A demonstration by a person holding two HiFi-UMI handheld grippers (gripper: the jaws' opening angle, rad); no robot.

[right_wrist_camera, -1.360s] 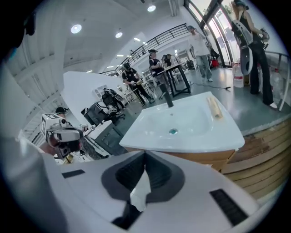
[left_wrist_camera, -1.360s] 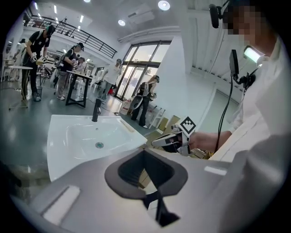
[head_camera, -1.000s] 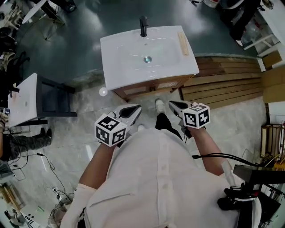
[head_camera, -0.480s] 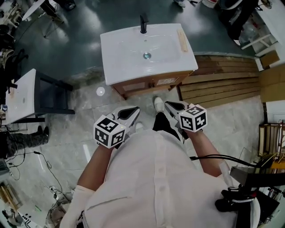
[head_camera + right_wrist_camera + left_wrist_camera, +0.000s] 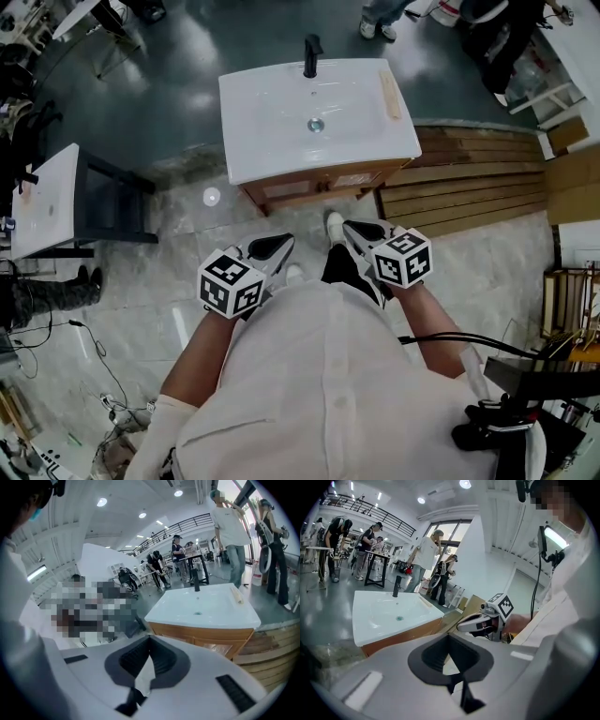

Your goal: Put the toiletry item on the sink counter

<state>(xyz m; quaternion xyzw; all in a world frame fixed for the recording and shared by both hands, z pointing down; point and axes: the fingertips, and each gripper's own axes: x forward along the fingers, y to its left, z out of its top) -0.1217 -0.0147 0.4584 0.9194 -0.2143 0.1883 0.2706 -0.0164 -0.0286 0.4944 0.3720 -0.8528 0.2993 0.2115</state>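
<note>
Both claws have drawn slightly closer to the person's white shirt (image 5: 328, 375) since a second ago, and a bystander's shoes (image 5: 373, 30) have entered beyond the sink. Jaws of the left claw (image 5: 279, 244) and right claw (image 5: 352, 228): pressed together, nothing between them; held side by side above the marbled floor (image 5: 469, 253), well apart from the white sink desk (image 5: 281, 161). Pale wooden toiletry item (image 5: 389, 92): lying flat on the desk's right rim, beside the basin, right of the black faucet (image 5: 312, 54)
</note>
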